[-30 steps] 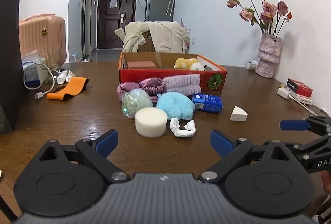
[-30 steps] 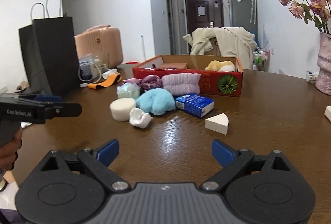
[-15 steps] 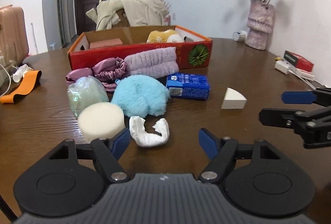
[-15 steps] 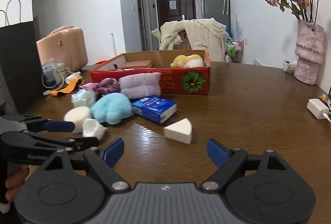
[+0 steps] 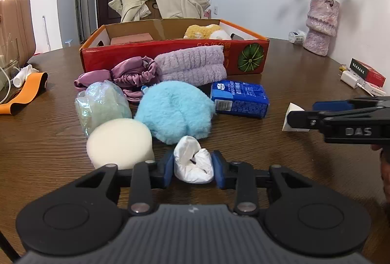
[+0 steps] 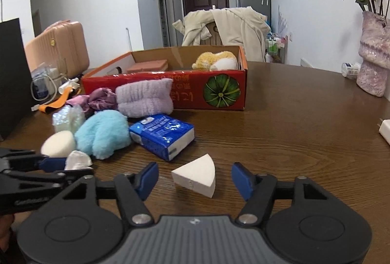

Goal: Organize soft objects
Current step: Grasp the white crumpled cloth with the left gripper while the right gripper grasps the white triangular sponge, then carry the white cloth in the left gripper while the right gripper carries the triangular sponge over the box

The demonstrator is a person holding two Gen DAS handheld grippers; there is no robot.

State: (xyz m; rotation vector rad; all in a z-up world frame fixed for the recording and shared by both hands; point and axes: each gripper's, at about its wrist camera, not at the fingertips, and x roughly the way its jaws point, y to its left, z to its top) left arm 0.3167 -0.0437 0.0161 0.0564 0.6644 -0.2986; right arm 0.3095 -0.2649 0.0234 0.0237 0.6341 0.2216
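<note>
Between left gripper [image 5: 193,167] pads sits pinched white wad [image 5: 192,164]; right gripper [image 6: 194,177] gapes around wedge [image 6: 196,177].

Right gripper [image 6: 194,178] low over wooden table [image 6: 292,142], jaws just been closing, white wedge sponge [image 6: 196,177] between blue pads, gap on both sides, not pressed. Left gripper [image 6: 61,167] at left edge, blue pads against crumpled white tissue [image 6: 77,159]. Behind: round white sponge [image 6: 58,143], blue fluffy puff [image 6: 103,133], blue tissue pack [image 6: 162,135], lilac towel [image 6: 144,97], purple scrunchie [image 6: 98,99]. Red cardboard box [image 6: 207,90] held yellow plush toy [image 6: 215,60].
</note>
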